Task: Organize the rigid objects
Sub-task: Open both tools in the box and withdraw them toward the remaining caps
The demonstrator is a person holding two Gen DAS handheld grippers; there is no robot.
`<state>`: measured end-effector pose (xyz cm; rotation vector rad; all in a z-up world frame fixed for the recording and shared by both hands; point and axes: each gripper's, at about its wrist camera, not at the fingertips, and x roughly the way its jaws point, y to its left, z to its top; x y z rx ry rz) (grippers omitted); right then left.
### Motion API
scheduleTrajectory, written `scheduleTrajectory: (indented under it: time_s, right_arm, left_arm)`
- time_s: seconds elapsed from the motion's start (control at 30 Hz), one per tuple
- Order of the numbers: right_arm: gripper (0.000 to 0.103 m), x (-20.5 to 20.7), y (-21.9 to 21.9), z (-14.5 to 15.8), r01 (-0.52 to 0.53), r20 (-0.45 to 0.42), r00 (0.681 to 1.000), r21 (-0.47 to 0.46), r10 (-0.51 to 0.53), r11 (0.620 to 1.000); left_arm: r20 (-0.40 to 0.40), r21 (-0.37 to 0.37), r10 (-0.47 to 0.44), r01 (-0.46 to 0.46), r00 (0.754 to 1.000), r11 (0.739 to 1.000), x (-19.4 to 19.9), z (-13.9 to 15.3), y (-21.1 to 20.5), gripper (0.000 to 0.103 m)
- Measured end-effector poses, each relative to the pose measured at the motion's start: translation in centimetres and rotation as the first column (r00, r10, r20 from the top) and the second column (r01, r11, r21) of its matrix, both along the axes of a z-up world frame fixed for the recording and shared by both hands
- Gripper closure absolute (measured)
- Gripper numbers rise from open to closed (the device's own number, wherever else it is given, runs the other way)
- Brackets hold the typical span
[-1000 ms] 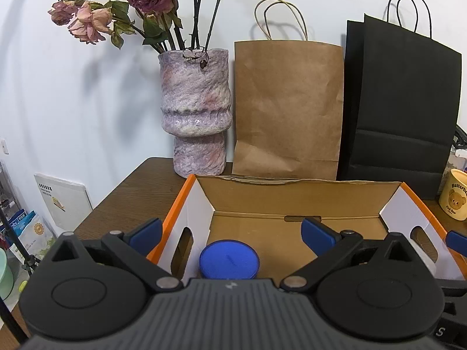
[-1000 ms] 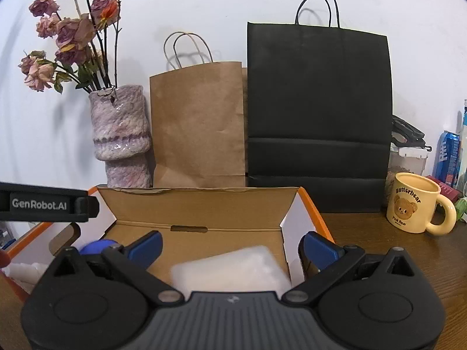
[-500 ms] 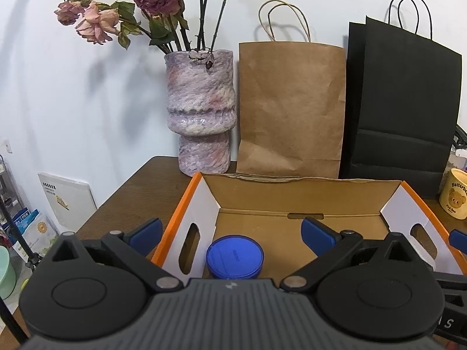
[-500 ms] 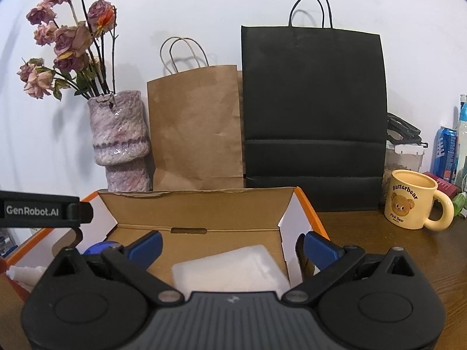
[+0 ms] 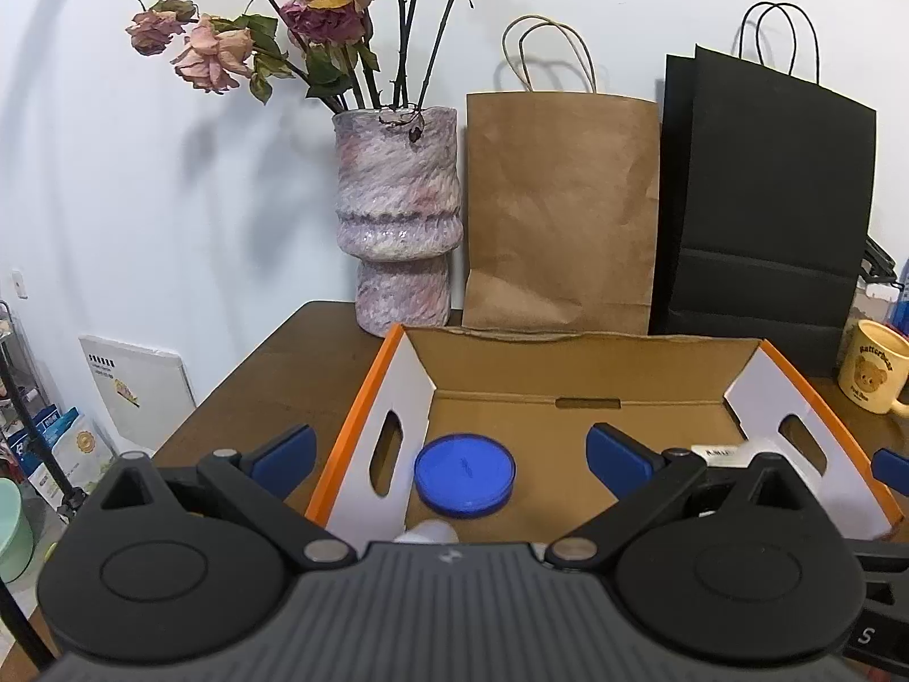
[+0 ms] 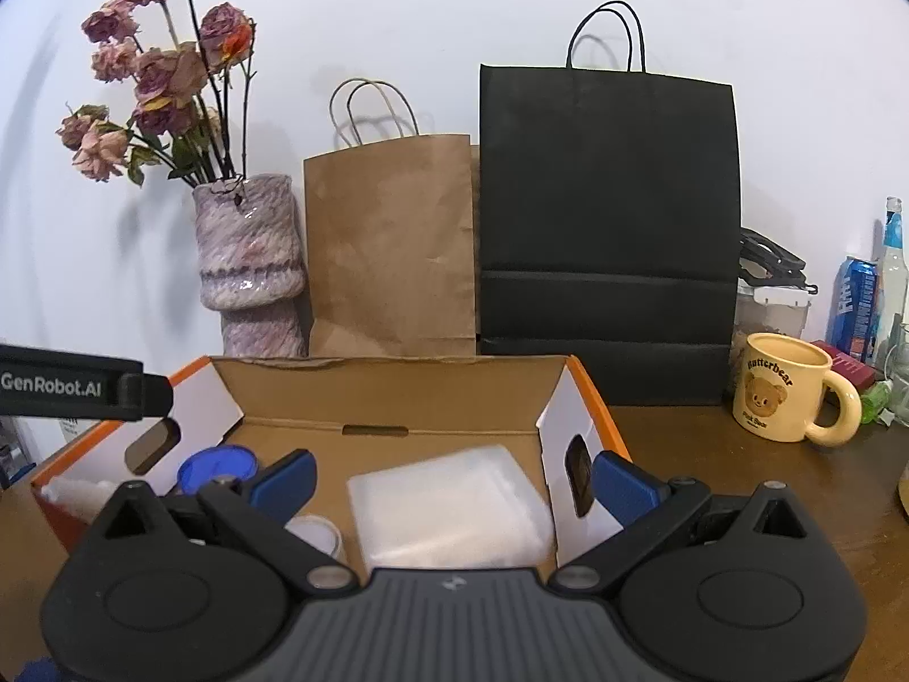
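Both grippers, left gripper (image 5: 449, 452) and right gripper (image 6: 451, 480), are hanging released, empty. Between the left jaws the blue lid (image 5: 465, 474) is lying: probably light, stiff, slippery; I would pinch its rim.

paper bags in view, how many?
2. Brown paper bag stands against the wall behind the cardboard box, beside the vase; black paper bag on its right. None visibly hidden.
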<state>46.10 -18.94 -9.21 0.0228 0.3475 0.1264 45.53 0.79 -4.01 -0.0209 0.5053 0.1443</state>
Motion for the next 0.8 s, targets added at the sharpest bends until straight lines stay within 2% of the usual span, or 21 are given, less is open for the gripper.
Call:
scheduleTrajectory:
  time_s: [0.8]
  right_arm:
    - [0.000,-9.9,0.9,-0.7,-0.030,-0.026,0.999,0.000,0.029,1.000]
  left_arm:
    - [-0.020,-0.015,-0.010,0.009,1.000,1.000,-9.4,0.1,1.3,0.000]
